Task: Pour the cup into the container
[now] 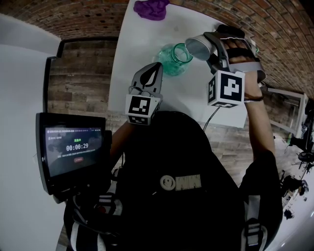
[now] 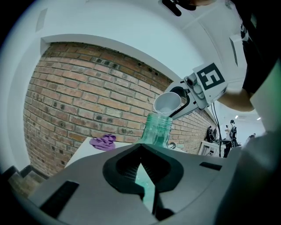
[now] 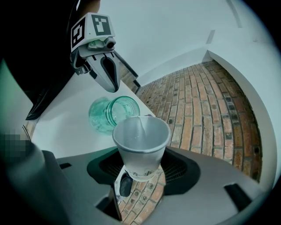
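so the left hand-held gripper (image 2: 140, 154) is pressed together, tip just by the upright green glass container (image 2: 157, 129) on the white counter (image 1: 142, 49), the right hand-held gripper (image 3: 139, 173) pinches the white cup (image 3: 141, 140) tipped over its mouth, and a purple rag (image 1: 152, 9) sits well beyond at the far end.

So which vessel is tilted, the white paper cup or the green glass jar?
The white paper cup, tilted in the right gripper above the upright green glass jar.
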The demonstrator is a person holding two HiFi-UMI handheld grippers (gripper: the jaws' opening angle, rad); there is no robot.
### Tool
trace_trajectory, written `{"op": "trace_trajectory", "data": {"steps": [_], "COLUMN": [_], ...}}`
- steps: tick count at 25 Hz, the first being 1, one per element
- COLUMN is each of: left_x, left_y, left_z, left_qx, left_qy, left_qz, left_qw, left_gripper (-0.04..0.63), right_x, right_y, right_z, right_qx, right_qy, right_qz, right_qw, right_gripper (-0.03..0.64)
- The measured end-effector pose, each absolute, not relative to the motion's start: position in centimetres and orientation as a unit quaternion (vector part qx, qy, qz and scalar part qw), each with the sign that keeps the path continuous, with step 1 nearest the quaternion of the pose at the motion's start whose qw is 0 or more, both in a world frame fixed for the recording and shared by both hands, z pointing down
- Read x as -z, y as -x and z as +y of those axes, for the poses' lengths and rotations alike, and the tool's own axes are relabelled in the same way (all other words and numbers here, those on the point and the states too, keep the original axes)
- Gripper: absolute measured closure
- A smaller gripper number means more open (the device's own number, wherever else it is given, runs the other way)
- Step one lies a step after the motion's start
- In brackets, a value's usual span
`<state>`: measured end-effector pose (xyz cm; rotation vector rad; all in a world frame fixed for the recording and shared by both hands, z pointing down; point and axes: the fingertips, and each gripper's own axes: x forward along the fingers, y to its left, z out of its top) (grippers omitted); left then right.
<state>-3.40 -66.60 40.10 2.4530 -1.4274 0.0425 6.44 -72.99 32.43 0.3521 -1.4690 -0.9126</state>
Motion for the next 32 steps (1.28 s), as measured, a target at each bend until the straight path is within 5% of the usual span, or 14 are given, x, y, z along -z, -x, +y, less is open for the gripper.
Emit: {"op": "trace_trajectory", "data": {"steps": [32], "left_x": [-39.89], "left_y": [3.02], "left_z": [-66.65], "left_qx": [-0.017], "left_qy": [-0.858], "left_qz": [-0.492], "left_qw": [0.147], "left_gripper": [0.598], "right_x": [-32.37], "right_y": [-6.2], "right_z": [-73.0], "right_qx": [0.419], "right_qy": [-0.146], "right_qz": [-0.631], "right_qw": [0.637], "right_gripper": [0.36]}}
